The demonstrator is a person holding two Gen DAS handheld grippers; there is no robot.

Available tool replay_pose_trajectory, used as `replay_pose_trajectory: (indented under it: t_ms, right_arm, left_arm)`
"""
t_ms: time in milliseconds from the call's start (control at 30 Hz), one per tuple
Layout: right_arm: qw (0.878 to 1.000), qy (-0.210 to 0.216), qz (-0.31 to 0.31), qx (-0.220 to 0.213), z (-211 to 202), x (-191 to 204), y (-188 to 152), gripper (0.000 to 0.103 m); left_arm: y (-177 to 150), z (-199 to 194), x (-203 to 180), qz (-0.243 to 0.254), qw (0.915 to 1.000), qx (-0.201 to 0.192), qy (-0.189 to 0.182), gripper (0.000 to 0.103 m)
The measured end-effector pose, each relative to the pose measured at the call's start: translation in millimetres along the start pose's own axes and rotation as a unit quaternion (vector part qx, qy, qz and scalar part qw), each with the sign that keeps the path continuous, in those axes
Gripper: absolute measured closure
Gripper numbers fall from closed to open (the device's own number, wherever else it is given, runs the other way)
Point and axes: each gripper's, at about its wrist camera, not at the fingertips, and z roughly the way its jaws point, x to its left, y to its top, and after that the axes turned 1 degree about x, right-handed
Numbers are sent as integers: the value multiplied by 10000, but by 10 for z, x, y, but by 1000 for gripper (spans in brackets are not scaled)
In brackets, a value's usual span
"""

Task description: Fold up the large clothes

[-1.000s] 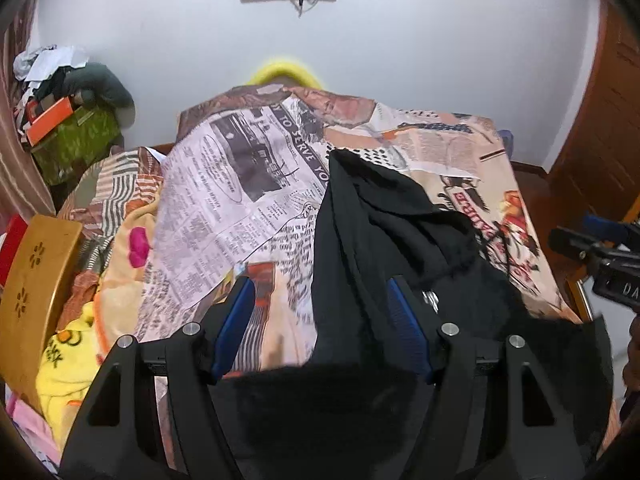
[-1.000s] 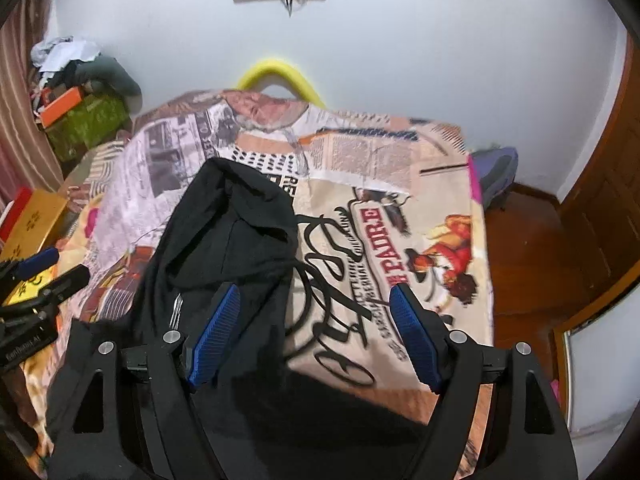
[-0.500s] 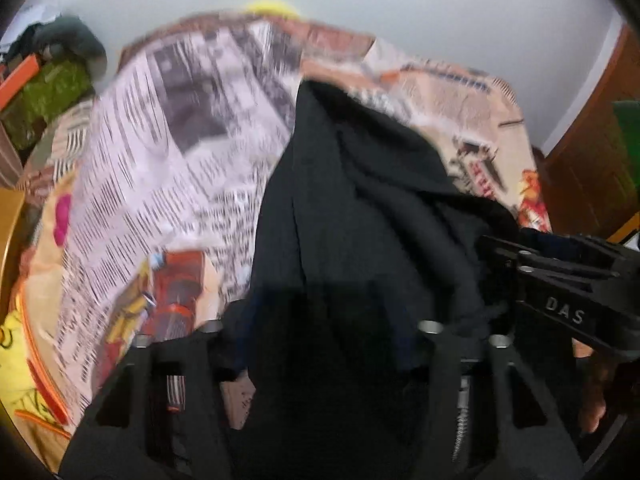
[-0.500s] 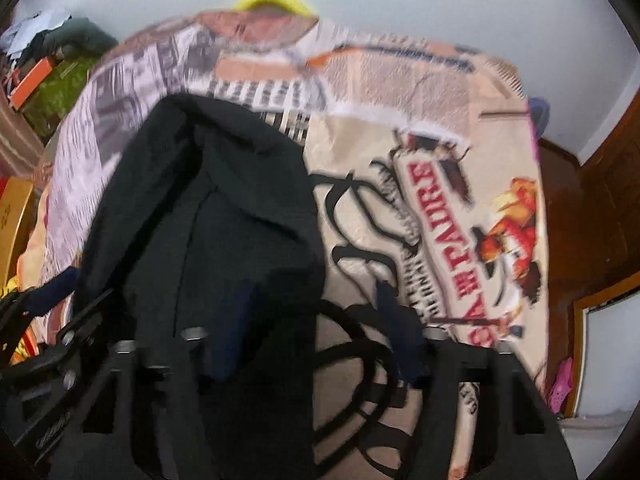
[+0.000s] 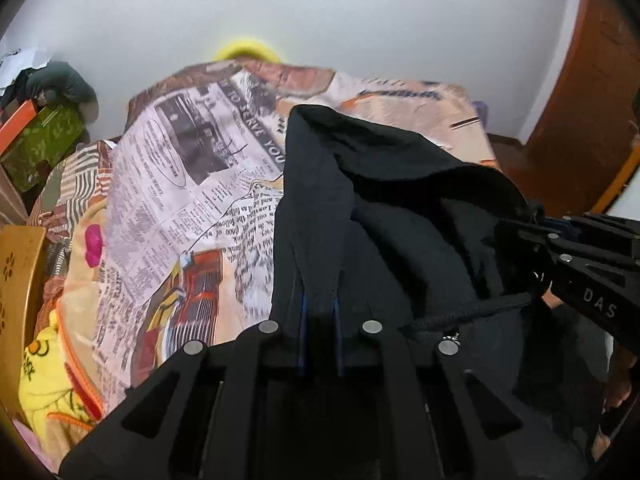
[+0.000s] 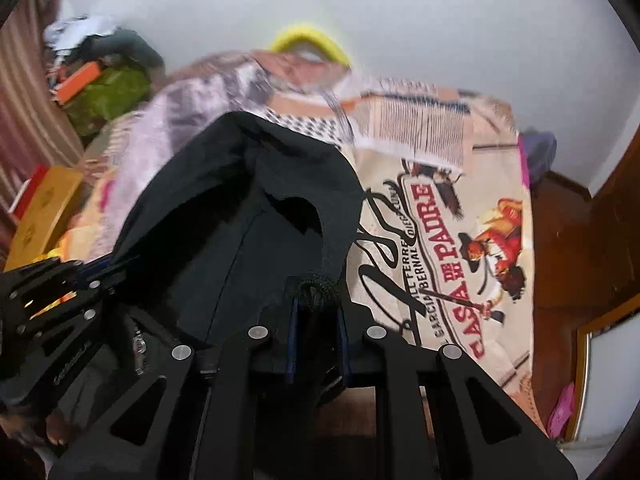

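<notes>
Both claws closing on a black garment [image 5: 400, 216]: left claw [image 5: 320, 320] and right claw [image 6: 316, 312] pinch bunched cloth; lift evenly, keeping edges level over the bed [image 6: 460, 152]

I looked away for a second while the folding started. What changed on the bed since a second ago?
Both grippers closed in on the black garment: the left gripper and right gripper, wide open before, are closing with its near edge pinched between the pads. The garment is bunched up nearer them. The printed bedsheet stayed put.
</notes>
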Motion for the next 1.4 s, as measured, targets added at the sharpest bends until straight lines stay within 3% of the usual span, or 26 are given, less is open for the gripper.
replay_pose_trajectory:
  t_ms: [300,567,600,700,800,867,1000,1100,1200,1400]
  right_arm:
    - [9979,246,-360,-485,-783,217,-751,90]
    - [9982,222,-448,-317,-785,198,-1345,89]
    - [9983,313,-478,-148,-770,191,-1400,88]
    - [9981,458,-413,-2,-751,178,-1553,78]
    - [9981,448,-422,38,-817,140,-1662,63]
    - [9982,381,-466,22,-888,120,-1724,57]
    - [9987,160,-484,-13,-1005,27,-1746,57]
    - [9993,242,-280,-48,-1112,-61,-1684,57]
    - [9992,350,-86,-177,-1219,-66,-1653,57]
    - [9965,706,-246,-375,-1408,318,-1723,51]
  left_arm:
    - [-761,-911,-144,404,9986,-199,-292,93]
    - [-1555,-1090,-283,733,9973,-77,29,92]
    - [-1661,-1102,-283,750,9972,-28,66,92]
    - [-1937,-1188,-205,701,9974,152,111,87]
    - [-2120,-1320,-26,487,9984,203,205,67]
    - [-2212,-1431,124,340,9986,164,381,64]
    - [-2340,-1620,471,-16,9971,200,739,64]
    - [-2386,-1737,636,-167,9957,199,888,64]
    - [-2356,-1880,665,-239,9962,38,841,62]
    - [-2182,-2093,500,-197,9973,-502,492,46]
